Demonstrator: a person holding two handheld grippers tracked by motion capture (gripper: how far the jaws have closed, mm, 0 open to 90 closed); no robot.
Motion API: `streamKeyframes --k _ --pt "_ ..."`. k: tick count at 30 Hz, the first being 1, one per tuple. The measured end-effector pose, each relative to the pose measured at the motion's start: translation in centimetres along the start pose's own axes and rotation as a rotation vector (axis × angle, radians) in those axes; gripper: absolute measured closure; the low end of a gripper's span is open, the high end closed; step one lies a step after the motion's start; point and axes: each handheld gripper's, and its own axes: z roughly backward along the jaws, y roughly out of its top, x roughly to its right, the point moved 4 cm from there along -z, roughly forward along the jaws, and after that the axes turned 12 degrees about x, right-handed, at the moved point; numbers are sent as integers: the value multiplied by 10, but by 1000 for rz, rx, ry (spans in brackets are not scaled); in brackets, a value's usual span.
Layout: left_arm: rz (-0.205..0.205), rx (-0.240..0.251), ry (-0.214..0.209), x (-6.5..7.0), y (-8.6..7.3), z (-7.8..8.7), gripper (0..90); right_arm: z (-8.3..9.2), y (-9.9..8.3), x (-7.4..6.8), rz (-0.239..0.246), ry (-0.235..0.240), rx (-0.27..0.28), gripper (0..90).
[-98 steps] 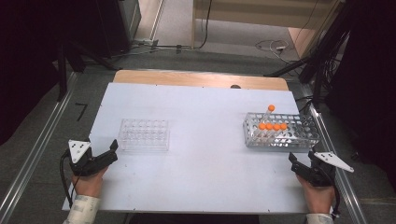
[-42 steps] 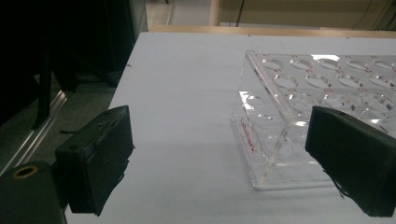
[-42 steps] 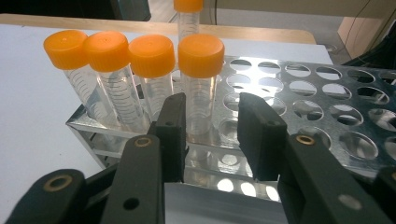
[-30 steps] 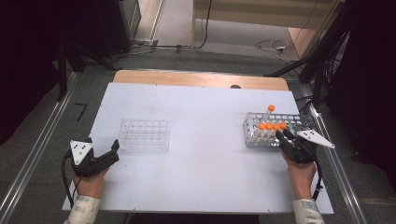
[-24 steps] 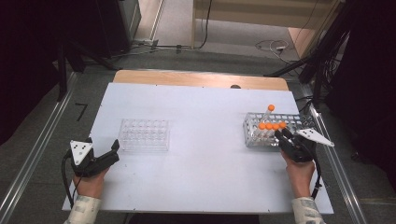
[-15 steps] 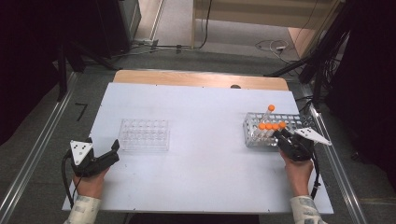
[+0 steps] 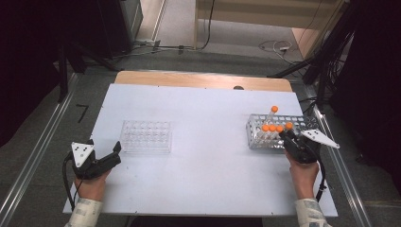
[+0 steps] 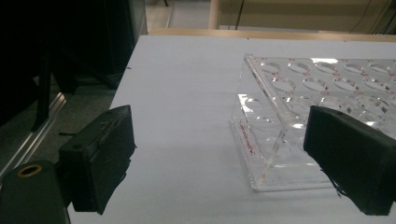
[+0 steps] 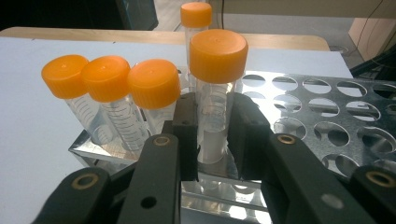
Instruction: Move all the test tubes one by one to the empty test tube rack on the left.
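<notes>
A metal rack (image 7: 302,124) at the right of the white table holds several clear tubes with orange caps. My right gripper (image 7: 287,135) stands at its near edge. Its jaws have just been closing and now press on the rightmost front-row tube (image 9: 217,93), which is upright in its hole; the right gripper (image 9: 212,130) is shut on it. Three more tubes (image 9: 106,77) stand left of it and one (image 9: 196,14) behind. An empty clear plastic rack (image 7: 145,136) sits at centre left. My left gripper (image 7: 106,153) rests open near its front left corner, with the left gripper (image 8: 224,163) facing the rack (image 8: 317,88).
The white table top (image 7: 208,170) ends close behind both hands. A wooden strip (image 7: 189,78) runs along the far edge. Metal rails (image 7: 340,156) flank the table, and cables lie on the floor beyond.
My right hand came from the near right edge of the table up to the metal rack, and its jaws drew in around the front tube. The left hand stayed put.
</notes>
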Motion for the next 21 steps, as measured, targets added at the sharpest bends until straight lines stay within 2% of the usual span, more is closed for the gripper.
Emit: streamKeyframes --k 21 --pt "-1 1 -6 1 0 0 91 17 21 1 -24 5 92 719"
